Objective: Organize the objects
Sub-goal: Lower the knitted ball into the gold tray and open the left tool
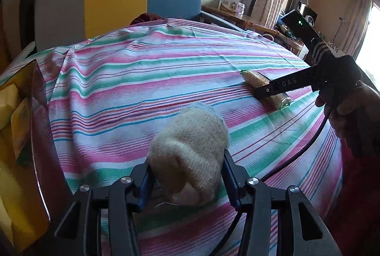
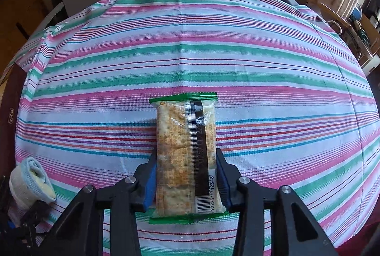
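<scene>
Simultaneously, both claws are engaged over a counter draped in a striped cloth (image 2: 237,59) of pink, green and white bands. Left claw (image 1: 187,181): seen from its own wrist camera, its two fingers with blue pads (image 1: 229,175) are closed against the sides of a rolled cream sock (image 1: 190,151), which fills the gap between them and rests on or just above the cloth; contact with the cloth cannot be told. The claw points forward and slightly downward across the counter. In the right wrist view the same sock appears at the lower left edge, showing a pale blue cuff.

Right claw (image 2: 186,181): its fingers are closed on the long sides of a cracker packet (image 2: 186,154), a clear wrapper with green crimped ends and a barcode near the claw. The packet lies lengthwise along the fingers, its far end extending beyond the fingertips over the cloth. From the left wrist view, the right claw reaches in from the right at a shallow downward tilt, held by the person's right hand (image 1: 344,111) wrapped around its handle, with a black cable (image 1: 301,151) trailing from it toward the near edge. The two claws are well apart.

At the left edge stands a yellow box (image 1: 21,113). Beyond the counter is a chair (image 1: 118,2) with grey, yellow and blue panels.
</scene>
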### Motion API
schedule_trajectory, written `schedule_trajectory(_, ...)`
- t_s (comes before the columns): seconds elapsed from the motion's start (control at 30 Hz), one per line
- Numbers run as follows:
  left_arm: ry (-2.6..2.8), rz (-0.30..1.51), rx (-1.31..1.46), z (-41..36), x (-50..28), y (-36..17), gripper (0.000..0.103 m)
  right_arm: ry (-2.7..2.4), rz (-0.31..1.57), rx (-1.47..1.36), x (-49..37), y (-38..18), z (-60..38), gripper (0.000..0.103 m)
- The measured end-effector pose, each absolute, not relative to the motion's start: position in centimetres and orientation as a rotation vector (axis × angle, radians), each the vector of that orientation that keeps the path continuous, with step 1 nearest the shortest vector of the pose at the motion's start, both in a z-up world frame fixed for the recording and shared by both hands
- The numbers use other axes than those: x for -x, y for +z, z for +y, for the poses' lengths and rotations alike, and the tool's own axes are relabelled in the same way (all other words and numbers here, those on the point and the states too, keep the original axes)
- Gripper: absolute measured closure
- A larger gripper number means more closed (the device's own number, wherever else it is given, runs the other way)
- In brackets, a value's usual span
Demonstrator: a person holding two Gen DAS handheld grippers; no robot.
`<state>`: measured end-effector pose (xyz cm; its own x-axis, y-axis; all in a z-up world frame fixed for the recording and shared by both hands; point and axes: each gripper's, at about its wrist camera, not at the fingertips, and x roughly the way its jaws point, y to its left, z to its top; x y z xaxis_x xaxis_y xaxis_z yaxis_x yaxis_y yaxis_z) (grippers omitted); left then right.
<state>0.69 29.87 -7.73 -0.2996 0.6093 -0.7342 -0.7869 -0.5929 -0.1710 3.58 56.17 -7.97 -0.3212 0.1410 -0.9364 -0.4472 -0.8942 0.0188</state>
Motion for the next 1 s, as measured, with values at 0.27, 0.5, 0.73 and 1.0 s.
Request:
schedule_trajectory(0.27, 2.064, 0.161, 0.983, 26.1, -0.6, -3.0, 0.052, 2.275, 0.288, 1.555, -4.1, -7.7, 54.9, 0.061)
schedule_trajectory(0.5, 2.244, 0.001, 1.006, 20.3, 3.7, 0.6, 0.051, 2.274, 0.227, 1.557, -4.2, -7.5, 54.2, 0.063)
schedule_trajectory(0.73, 2.404, -0.159, 1.347, 14.7, 11.2, -2.9, 0.051, 2.274, 0.205, 1.561, -3.7, -8.2, 54.2, 0.063)
schedule_trajectory(1.0, 2.502, -0.209, 1.463, 13.5, 14.8, -5.3, 0.05, 2.277, 0.185, 1.565, -3.5, -8.2, 54.1, 0.064)
